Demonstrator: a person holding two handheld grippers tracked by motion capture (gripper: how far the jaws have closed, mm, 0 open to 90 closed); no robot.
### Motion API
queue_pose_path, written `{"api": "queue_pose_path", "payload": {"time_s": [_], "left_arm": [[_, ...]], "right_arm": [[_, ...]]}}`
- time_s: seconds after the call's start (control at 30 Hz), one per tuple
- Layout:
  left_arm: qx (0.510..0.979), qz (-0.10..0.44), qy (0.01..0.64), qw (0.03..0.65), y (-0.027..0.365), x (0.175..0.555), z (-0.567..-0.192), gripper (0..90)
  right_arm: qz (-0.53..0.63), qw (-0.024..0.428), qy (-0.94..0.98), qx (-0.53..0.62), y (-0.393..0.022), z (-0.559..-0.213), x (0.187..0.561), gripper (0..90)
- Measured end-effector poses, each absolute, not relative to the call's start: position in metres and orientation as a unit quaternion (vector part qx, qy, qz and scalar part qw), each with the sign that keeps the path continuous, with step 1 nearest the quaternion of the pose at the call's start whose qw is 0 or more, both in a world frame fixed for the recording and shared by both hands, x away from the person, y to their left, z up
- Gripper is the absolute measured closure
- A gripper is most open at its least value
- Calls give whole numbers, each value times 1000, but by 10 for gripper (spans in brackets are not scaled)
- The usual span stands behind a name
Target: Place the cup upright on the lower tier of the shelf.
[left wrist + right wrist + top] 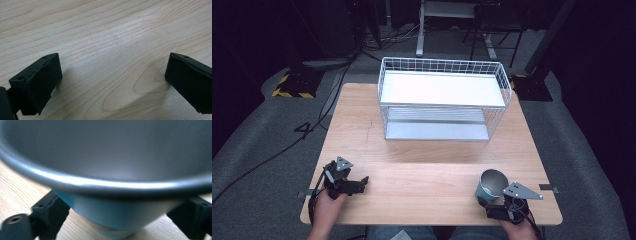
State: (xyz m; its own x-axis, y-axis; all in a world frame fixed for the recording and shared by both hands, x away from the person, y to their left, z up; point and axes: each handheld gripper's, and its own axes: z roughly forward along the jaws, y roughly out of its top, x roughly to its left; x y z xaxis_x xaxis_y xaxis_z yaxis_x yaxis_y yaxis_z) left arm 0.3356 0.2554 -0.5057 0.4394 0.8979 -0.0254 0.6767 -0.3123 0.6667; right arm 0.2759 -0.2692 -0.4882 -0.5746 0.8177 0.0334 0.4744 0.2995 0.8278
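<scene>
A cup (492,186), teal outside and grey metal inside, stands near the table's front right corner. My right gripper (488,201) reaches it from the front edge. In the right gripper view its two black jaws sit against the lower teal wall of the cup (120,220), one on each side, and the wide grey rim looms above them. My left gripper (357,182) rests near the front left of the wooden table (432,170). Its jaws stand wide apart over bare wood, with nothing between them, in the left gripper view (112,75).
A white wire rack (442,90) with an upper and a lower shelf stands at the back middle of the table. Dark floor with cables, a yellow-black striped base and furniture legs lie beyond the far edge.
</scene>
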Motion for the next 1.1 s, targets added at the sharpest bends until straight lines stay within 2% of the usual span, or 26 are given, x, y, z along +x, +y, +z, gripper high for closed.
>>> {"api": "queue_pose_path", "payload": {"time_s": [0.23,0.3,1.1], "left_arm": [[791,180,497,309,256,335,-506,14],[791,180,497,309,256,335,-506,14],[791,180,497,309,256,335,-506,14]], "right_arm": [[425,201,778,418,-269,-494,278,165],[427,202,778,415,-270,-495,277,219],[436,212,772,411,-272,-487,276,232]]}}
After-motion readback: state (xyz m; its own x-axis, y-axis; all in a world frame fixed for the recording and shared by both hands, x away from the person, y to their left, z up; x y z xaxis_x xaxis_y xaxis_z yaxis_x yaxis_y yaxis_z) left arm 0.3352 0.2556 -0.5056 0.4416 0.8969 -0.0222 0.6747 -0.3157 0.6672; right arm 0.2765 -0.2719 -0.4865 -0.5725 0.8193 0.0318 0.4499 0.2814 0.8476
